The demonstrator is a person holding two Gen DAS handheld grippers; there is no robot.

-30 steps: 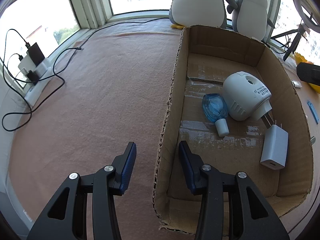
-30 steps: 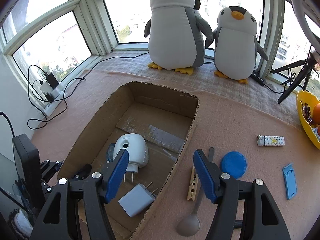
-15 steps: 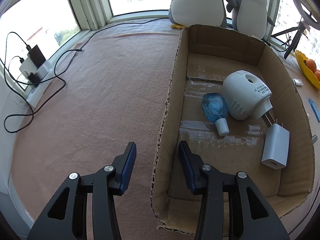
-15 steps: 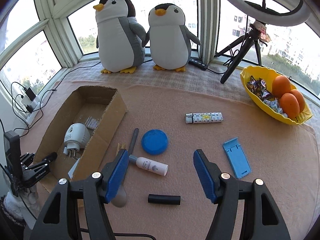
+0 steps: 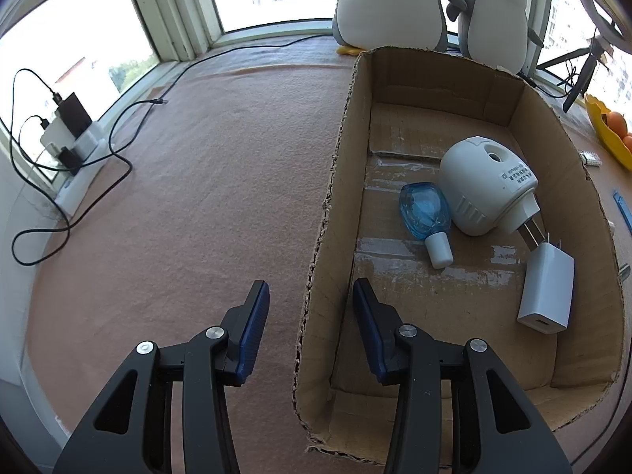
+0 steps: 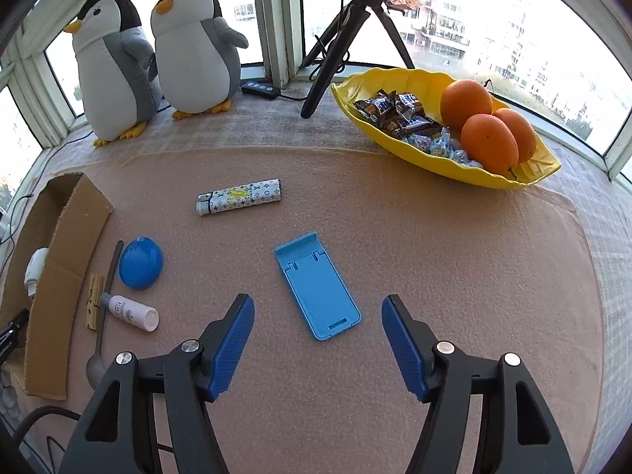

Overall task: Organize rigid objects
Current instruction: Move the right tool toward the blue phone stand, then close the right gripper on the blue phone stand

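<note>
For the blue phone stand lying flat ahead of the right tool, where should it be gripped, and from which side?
Probably from above, across the long side edges of the blue phone stand near its middle. It lies flat and narrow, and the open right tool already straddles its width.

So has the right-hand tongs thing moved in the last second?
Yes. The right tongs swung rightward, away from the cardboard box, and now face the blue phone stand.

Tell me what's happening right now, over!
Left gripper open, straddling the cardboard box wall. Right gripper open, empty, above the blue phone stand. Nothing between its fingers and the stand.
</note>
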